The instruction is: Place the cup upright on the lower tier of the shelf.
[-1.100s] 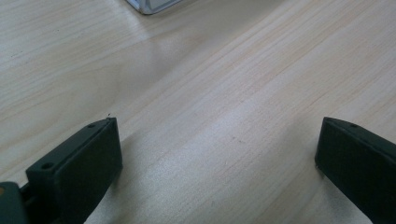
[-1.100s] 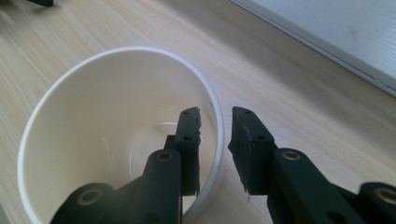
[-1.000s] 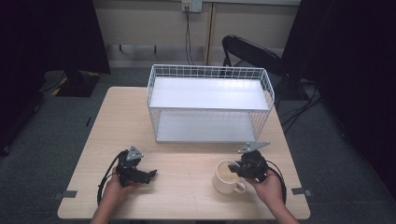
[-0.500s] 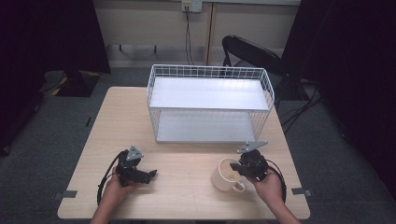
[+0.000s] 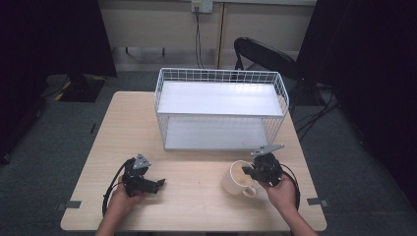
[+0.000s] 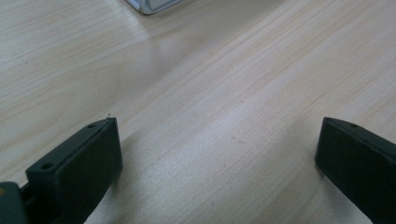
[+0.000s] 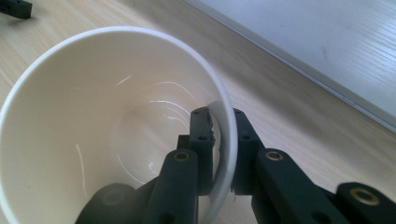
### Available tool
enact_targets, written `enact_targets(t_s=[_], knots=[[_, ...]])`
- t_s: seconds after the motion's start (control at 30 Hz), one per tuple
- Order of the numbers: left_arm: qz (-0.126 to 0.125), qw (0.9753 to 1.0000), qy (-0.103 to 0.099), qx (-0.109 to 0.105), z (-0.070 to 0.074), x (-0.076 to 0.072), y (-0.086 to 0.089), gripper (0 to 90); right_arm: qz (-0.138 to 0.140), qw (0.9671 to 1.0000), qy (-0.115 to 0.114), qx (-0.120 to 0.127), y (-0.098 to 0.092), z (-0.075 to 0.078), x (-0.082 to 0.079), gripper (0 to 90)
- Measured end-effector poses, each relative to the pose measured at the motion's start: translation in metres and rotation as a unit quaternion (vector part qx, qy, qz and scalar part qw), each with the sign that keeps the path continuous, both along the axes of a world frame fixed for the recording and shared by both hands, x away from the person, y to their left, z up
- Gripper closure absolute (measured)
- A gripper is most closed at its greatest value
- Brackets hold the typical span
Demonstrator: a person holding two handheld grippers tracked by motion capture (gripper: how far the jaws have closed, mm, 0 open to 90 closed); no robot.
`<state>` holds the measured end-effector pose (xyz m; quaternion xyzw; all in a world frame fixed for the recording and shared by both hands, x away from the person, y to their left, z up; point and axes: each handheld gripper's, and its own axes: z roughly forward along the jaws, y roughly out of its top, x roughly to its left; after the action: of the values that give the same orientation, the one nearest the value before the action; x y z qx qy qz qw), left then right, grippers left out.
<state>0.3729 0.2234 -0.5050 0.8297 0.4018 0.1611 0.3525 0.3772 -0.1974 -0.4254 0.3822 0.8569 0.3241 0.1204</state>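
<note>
Right gripper (image 5: 250, 172) is clamped on the wall of the cream mug (image 5: 238, 177), one jaw inside the bowl and the other outside, the rim pinched between them as the right gripper view shows (image 7: 219, 140). The mug stands on the bench (image 5: 196, 196) near its front right edge, just in front of the white wire rack (image 5: 221, 110) and apart from it. To do this step well, the person would likely keep the pinch firm and low on the wall, lift straight up before any sideways travel, and hold the mug level so its weight does not pivot it about the narrow jaws (a rim pinch gives little resistance to twisting). The rack's open front looks like the natural destination, so clearing the lower shelf's lip would matter. The mug sits upright, its long axis vertical and its mouth open to the ceiling; the handle (image 5: 250, 191) points toward the person and slightly to the right, beside the gripping hand. Its inside looks empty in the right gripper view. Left gripper (image 5: 156, 185) rests on the bench at the front left, well apart from the mug, jaws spread wide with nothing but bare wood between them.
</note>
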Motion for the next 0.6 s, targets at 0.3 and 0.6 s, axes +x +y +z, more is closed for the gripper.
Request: enact_targets(t_s=[0.3, 0.6], knots=[[0.0, 1.0, 0.0, 0.0, 0.0, 0.0, 0.0, 0.1, -0.014, 0.9999, -0.009, 0.004, 0.002, 0.008, 0.01, 83.7], [0.0, 1.0, 0.0, 0.0, 0.0, 0.0, 0.0, 0.1, -0.027, 0.9995, -0.014, 0.008, 0.001, 0.014, 0.016, 84.0]])
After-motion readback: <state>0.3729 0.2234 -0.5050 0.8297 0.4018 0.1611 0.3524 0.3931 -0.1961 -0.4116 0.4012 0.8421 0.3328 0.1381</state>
